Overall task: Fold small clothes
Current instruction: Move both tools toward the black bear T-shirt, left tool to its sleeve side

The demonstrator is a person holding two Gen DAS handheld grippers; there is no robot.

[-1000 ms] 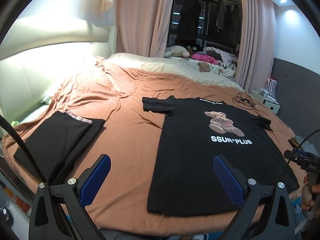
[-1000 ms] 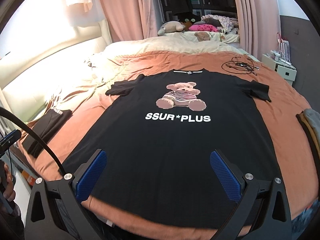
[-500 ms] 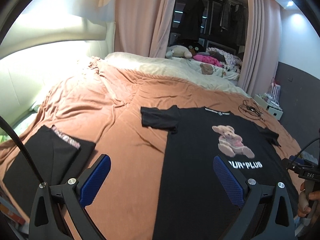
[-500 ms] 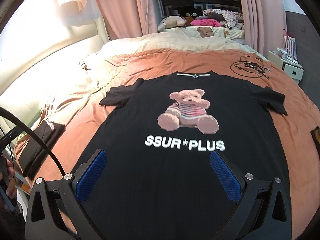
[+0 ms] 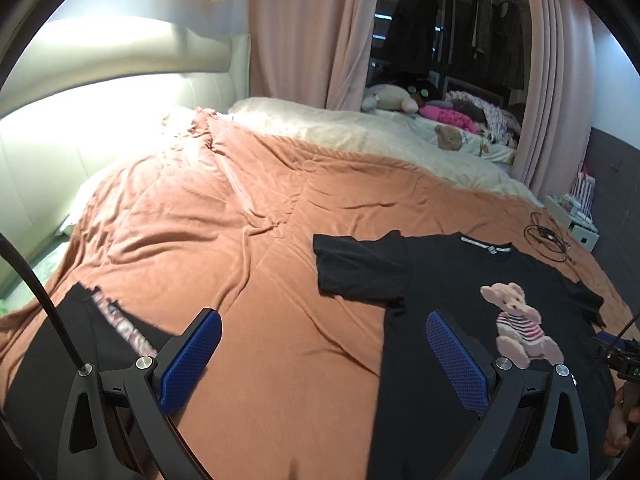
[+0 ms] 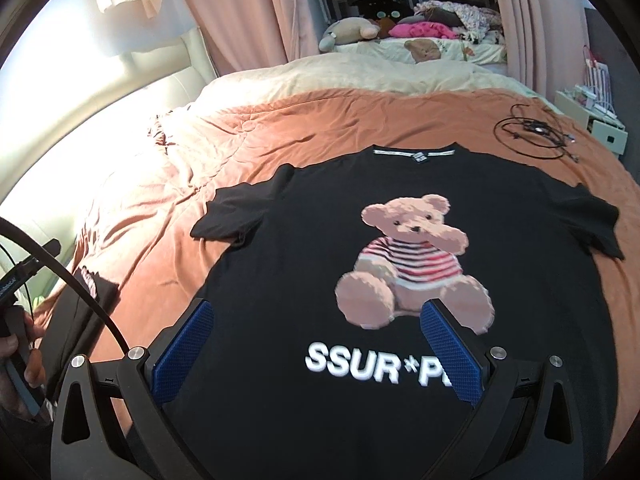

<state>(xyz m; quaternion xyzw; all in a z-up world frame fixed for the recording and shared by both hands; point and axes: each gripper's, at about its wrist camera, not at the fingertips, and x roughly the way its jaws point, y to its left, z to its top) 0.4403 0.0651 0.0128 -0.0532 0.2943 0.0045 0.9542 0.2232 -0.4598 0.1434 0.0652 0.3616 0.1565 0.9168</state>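
A: Orange bedspread (image 5: 248, 240) fills the frame?
B: Yes. One black bear T-shirt (image 6: 400, 280) lies flat, centre. Left gripper (image 5: 320, 360) and right gripper (image 6: 316, 348) both gape wide, holding nothing.

Black T-shirt (image 6: 400, 420), tan bear print in red-striped top (image 6: 412, 268), white lettering; rust-orange bedspread (image 5: 224, 232); blue gripper pads (image 6: 452, 352).

A T-shirt (image 6: 400, 240) lies spread flat on the bedspread (image 5: 220, 240), collar toward the far side. To its left, well apart at the near edge, lies a folded garment (image 5: 80, 340). A coil of cable (image 6: 532, 136) lies beyond the shirt's right shoulder, and stuffed toys (image 6: 352, 32) sit behind, past the bedding.
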